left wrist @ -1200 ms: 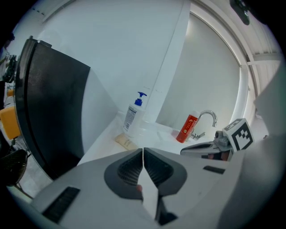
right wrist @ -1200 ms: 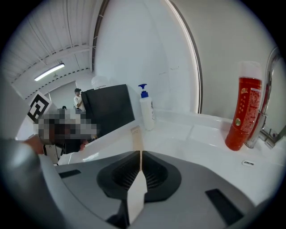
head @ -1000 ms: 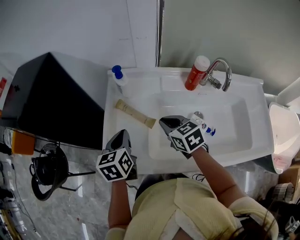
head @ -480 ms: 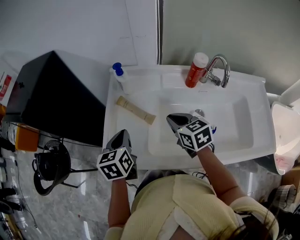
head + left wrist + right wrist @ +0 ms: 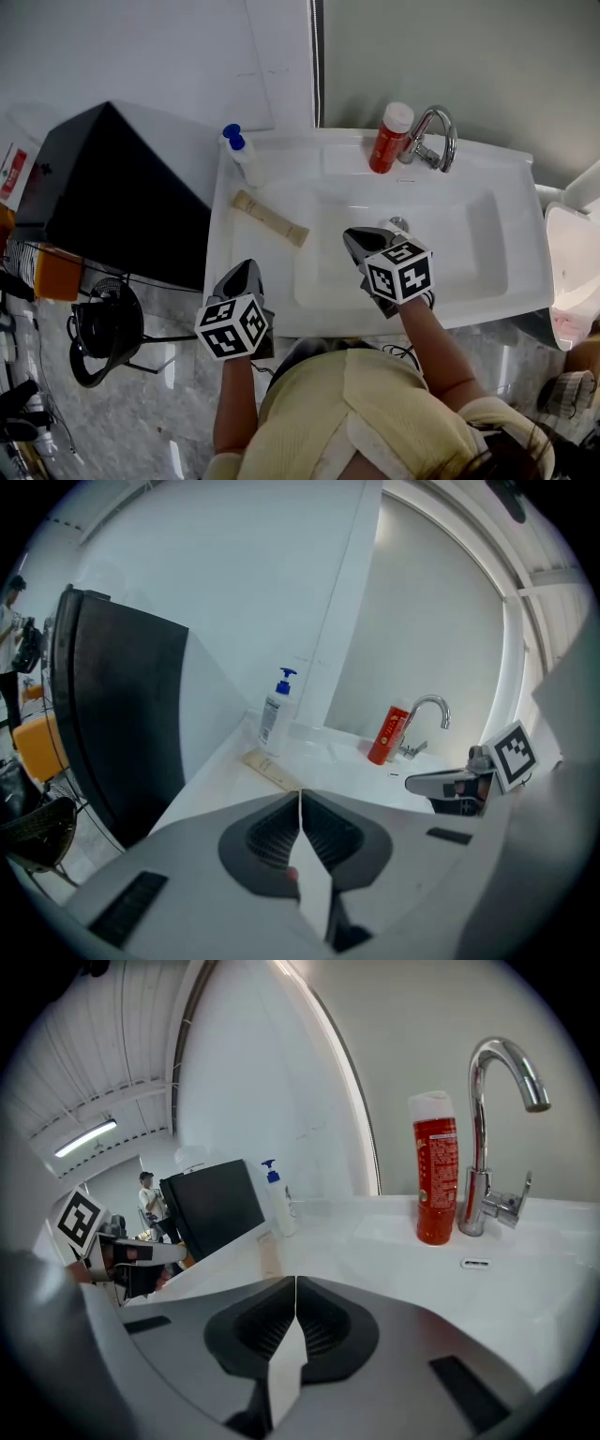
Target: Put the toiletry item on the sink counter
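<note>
The beige tube (image 5: pixel 270 217), a toiletry item, lies flat on the white sink's worktop (image 5: pixel 225 281), slanted along the strip left of the basin (image 5: pixel 469 244), and neither gripper touches it. The left gripper (image 5: pixel 245 266) hangs over the worktop's front left corner, near the tube's closer end but clear of it; in the left gripper view its jaws are pressed together with nothing between them, and the tube (image 5: pixel 272 769) lies just beyond their tips. The right gripper (image 5: pixel 354 236) is over the basin, to the right of the tube and well apart from it, its jaws likewise clenched and empty in the right gripper view. A pump bottle with a blue top (image 5: pixel 242 155) stands upright at the back left corner of the worktop, behind the tube. A red bottle with a white cap (image 5: pixel 388 141) stands at the back edge, just beside the chrome faucet (image 5: pixel 436 141). A black cabinet (image 5: pixel 112 197) sits left of the sink.
</note>
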`<action>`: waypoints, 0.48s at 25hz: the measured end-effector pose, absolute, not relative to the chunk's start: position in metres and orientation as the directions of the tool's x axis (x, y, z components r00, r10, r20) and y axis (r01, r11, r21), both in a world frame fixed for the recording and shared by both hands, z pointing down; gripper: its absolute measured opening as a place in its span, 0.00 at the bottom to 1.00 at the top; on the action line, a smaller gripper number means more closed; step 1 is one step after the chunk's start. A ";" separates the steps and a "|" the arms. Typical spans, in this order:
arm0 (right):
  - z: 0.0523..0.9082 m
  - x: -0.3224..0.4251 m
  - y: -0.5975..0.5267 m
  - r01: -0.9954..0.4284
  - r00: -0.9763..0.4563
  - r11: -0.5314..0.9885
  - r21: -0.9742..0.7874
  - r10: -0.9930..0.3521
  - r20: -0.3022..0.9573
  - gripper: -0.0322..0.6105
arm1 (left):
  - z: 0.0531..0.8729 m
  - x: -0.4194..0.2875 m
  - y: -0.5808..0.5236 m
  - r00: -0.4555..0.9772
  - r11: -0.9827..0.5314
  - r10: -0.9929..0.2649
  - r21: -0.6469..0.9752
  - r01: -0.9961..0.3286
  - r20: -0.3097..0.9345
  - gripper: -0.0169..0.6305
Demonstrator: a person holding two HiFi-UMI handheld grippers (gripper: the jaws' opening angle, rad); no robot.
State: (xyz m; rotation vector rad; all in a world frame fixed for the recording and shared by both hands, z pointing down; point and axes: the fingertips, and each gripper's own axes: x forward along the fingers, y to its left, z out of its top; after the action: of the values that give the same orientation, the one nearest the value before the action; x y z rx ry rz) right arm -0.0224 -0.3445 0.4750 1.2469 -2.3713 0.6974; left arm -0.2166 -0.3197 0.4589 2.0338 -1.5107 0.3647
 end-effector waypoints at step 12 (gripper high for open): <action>0.481 -0.018 -0.344 -0.843 -0.530 0.472 -0.257 -0.654 0.540 0.09 | 0.463 -0.210 -0.321 0.321 -0.201 -0.778 0.269 -0.942 0.540 0.09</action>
State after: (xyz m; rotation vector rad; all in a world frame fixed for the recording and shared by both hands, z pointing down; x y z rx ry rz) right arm -0.0176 -0.3435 0.4808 1.2586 -2.3569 0.7128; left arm -0.2104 -0.3206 0.4631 2.0377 -1.5114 0.3858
